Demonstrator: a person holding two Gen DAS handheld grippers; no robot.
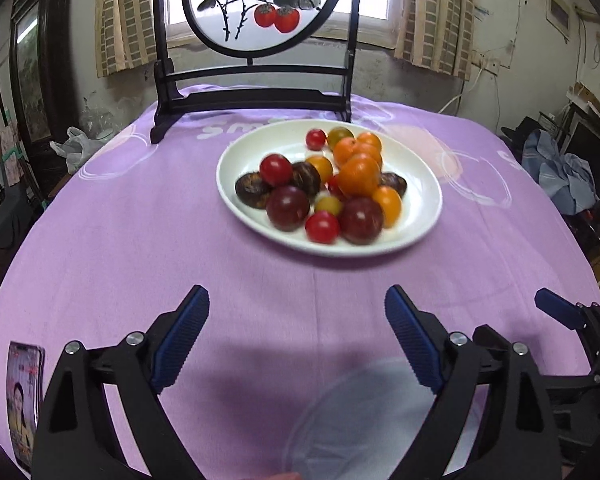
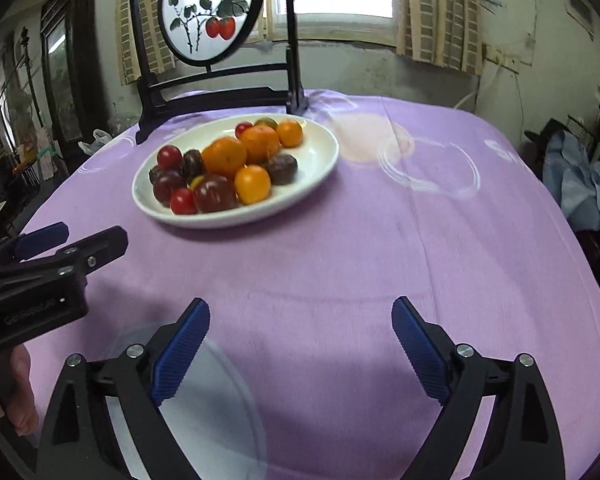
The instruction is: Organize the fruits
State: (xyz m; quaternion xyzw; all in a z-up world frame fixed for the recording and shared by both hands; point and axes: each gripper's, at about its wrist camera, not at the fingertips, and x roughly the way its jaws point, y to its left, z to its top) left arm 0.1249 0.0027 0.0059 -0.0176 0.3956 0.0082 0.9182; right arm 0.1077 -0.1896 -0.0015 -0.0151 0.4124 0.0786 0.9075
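A white oval plate (image 1: 414, 222) on the purple tablecloth holds a pile of fruit: orange tangerines (image 1: 358, 176), red cherry tomatoes (image 1: 322, 227), dark purple plums (image 1: 288, 207) and brown round fruits (image 1: 253, 190). The plate also shows in the right wrist view (image 2: 320, 160). My left gripper (image 1: 296, 308) is open and empty, well short of the plate. My right gripper (image 2: 300, 320) is open and empty, near the table's front, to the right of the left one. A second white plate (image 1: 364, 420) lies under the grippers, also visible in the right wrist view (image 2: 220, 408).
A dark wooden stand with a round painted screen (image 1: 260, 4) stands behind the fruit plate. A phone (image 1: 24, 396) lies at the front left of the table. The purple tablecloth (image 2: 420, 240) covers the table. Clutter and a blue cloth (image 2: 580, 188) sit off to the right.
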